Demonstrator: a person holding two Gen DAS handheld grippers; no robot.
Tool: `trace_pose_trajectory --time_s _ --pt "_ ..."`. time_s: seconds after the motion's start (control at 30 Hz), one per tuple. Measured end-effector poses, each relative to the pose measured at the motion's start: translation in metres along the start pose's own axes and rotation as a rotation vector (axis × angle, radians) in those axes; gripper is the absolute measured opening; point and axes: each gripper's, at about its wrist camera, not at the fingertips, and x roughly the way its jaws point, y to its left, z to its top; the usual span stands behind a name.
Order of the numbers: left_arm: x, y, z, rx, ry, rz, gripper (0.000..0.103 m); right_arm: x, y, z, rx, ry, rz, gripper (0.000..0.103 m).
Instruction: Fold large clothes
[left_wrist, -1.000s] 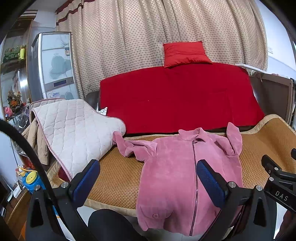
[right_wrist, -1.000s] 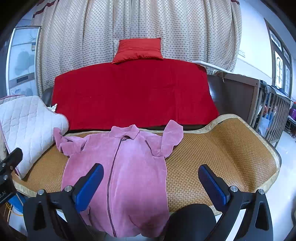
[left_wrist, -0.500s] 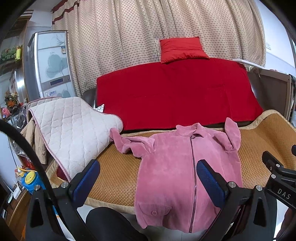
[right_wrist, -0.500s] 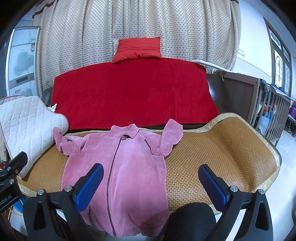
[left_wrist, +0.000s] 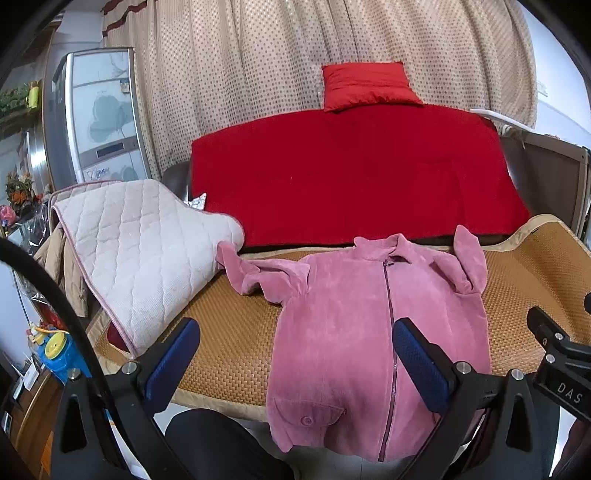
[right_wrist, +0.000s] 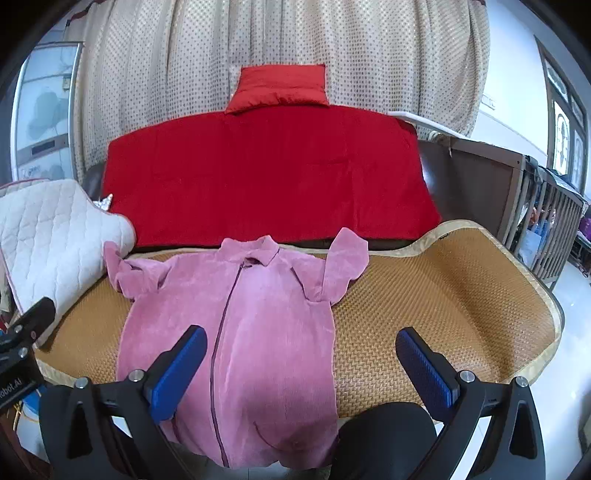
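Well, pink jacket (right_wrist: 236, 325) overhangs the woven mat (right_wrist: 443, 295)'s front edge, sleeves crumpled.

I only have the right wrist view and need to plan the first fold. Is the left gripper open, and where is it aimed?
Observer: The left gripper is open and holds nothing. One finger shows against the woven mat, the other against the pink jacket.
Operator: Any detail near the jacket's hem on that side?
Observer: Yes, a flap pocket with a button sits where the hem hangs past the mat's front edge.
Operator: What lies beyond the quilted pad?
Observer: The quilted pad drapes downward, and a tan garment hangs beside its outer edge.
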Motion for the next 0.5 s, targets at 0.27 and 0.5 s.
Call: trace_pose_trajectory --time_s 0.27,0.5 --pt "0.028 -0.002 0.001 -0.011 0.041 0.02 0.103 0.025 0.002 -0.003 -0.015 0.038 0.001 0.103" --pt "0.058 -0.009 0.007 0.007 0.071 0.033 0.103 0.051 -0.001 0.005 -0.025 0.052 0.012 0.103"
